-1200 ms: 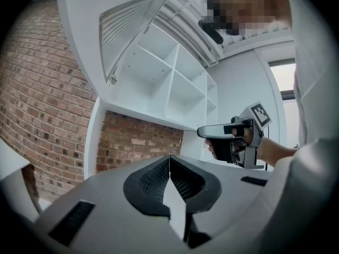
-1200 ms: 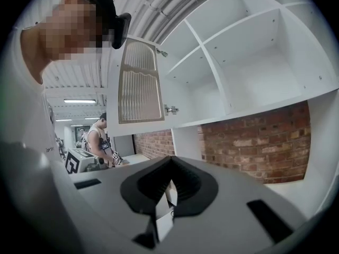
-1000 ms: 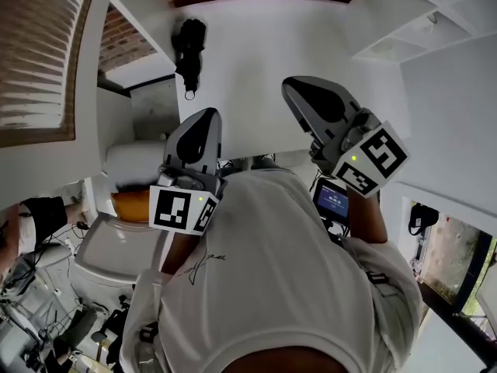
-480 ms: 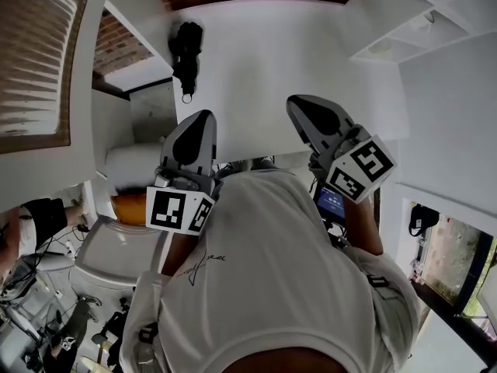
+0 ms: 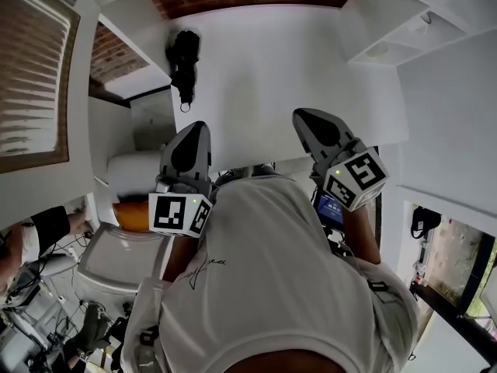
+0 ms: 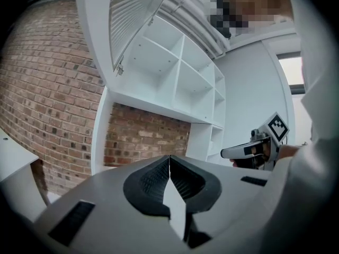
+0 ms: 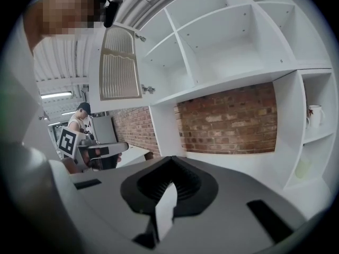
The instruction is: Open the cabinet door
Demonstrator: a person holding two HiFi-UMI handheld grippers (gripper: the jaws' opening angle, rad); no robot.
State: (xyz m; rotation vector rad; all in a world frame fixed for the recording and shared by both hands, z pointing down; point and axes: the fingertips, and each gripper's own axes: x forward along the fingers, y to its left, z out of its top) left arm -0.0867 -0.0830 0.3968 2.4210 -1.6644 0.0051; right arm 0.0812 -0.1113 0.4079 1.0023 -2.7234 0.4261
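Note:
High up, the louvered cabinet door (image 6: 139, 26) stands swung open off the white shelf unit (image 6: 183, 75); it is the ribbed panel (image 7: 121, 70) in the right gripper view and hangs at the left edge (image 5: 31, 76) of the head view. My left gripper (image 5: 195, 129) (image 6: 169, 162) is shut with nothing between its jaws. The right gripper (image 5: 307, 116) (image 7: 170, 164) is shut and empty too. Both are held close to my chest, well below the door and apart from it. Each gripper shows in the other's view, the right gripper (image 6: 253, 150) and the left gripper (image 7: 100, 152).
A brick wall (image 7: 228, 120) backs the white counter (image 5: 256, 68) under the shelves. A black device (image 5: 182, 53) sits at the counter's left. A mug (image 7: 315, 114) stands in a side shelf. Another person (image 7: 80, 118) stands behind at left, by cluttered equipment (image 5: 46, 301).
Both grippers have sunk a little in the head view, the right one more, drawing nearer my chest. Their jaws stayed shut. The door has not moved.

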